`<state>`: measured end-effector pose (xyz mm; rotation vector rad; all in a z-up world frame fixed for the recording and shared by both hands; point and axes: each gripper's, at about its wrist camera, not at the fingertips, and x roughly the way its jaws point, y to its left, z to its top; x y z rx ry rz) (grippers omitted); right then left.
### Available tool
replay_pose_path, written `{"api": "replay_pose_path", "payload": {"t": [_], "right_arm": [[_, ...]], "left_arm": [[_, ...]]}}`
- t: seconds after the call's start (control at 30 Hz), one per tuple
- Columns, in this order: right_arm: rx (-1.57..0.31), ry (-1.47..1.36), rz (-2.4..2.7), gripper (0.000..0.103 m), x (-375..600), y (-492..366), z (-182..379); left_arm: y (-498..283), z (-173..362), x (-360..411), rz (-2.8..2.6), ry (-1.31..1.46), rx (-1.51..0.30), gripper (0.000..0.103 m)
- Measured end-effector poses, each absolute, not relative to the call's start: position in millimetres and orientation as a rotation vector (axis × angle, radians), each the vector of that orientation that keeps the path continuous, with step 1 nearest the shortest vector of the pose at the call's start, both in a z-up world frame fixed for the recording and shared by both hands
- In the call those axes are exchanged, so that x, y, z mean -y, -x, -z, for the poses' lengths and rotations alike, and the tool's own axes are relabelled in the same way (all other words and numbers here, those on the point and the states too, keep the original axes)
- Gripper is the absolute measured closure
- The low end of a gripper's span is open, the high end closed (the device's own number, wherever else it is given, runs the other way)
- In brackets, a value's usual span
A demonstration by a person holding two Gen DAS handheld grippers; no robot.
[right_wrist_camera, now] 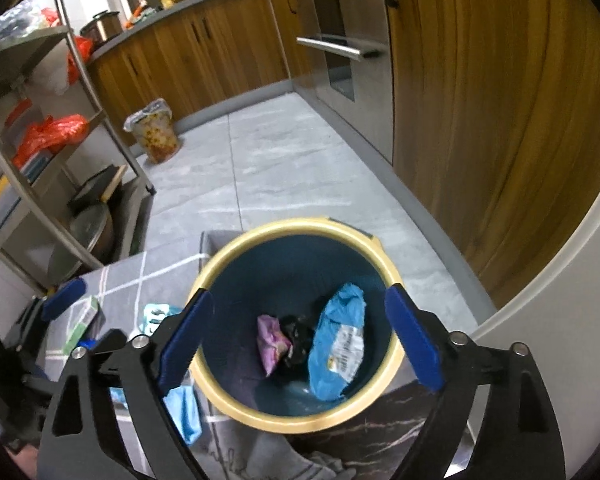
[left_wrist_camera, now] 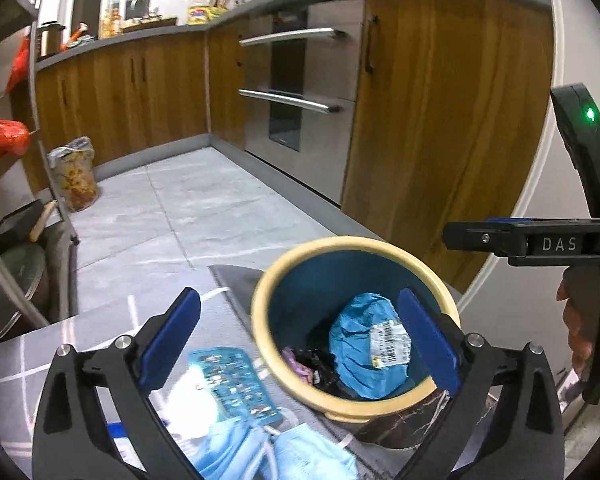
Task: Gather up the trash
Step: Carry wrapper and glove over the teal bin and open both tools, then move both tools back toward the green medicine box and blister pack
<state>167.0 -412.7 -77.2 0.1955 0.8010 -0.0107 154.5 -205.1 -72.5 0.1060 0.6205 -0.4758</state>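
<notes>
- The left hand-held gripper (left_wrist_camera: 300, 344) had its blue-padded fingers spread wide apart with nothing between the pads, hanging above the bench (left_wrist_camera: 100, 332), which was covered by a grey cloth with white grid lines.
- The right hand-held gripper (right_wrist_camera: 300, 340) likewise stood wide apart and empty, straddling the mouth of the bin from above without touching its rim.
- The bin (right_wrist_camera: 300, 420), cream-rimmed and dark teal inside, stood near the bench's far edge, on the side toward the wooden cabinets.
- Inside the bin lay a crumpled blue bag (right_wrist_camera: 336, 348) with a white barcode label whose print was too small to read, a purple wrapper (right_wrist_camera: 272, 340) and a black crumpled piece (right_wrist_camera: 296, 336) between them.
- Beside the bin on the cloth lay a blue blister pack (left_wrist_camera: 236, 384), blue face masks (left_wrist_camera: 292, 452) below it, and a green-and-white box (right_wrist_camera: 82, 322) farther toward the left edge.
- In the left wrist view the other hand-held gripper showed at the right, a hand (left_wrist_camera: 580, 328) around its grip; its side bore the letters "DAS", and a green light (left_wrist_camera: 590, 114) glowed above.
- Beyond the bench were a grey tiled floor (right_wrist_camera: 280, 160), wooden cabinets (right_wrist_camera: 500, 120), a steel oven front (left_wrist_camera: 300, 92), a flower-patterned lined bin (right_wrist_camera: 156, 132) and a metal shelf rack (right_wrist_camera: 40, 120) holding orange bags.
</notes>
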Motion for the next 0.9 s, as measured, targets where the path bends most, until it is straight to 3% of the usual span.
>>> {"api": "replay_pose_path", "payload": {"t": [0.5, 0.9], "right_arm": [[-0.673, -0.144, -0.065, 0.007, 356, -149, 50], [-0.708, -0.116, -0.177, 0.007, 285, -151, 52]], "left_arm": [[-118, 30, 89, 0.262, -0.031, -0.589, 0.006], [-95, 26, 3, 0.087, -0.016, -0.594, 0.006]]}}
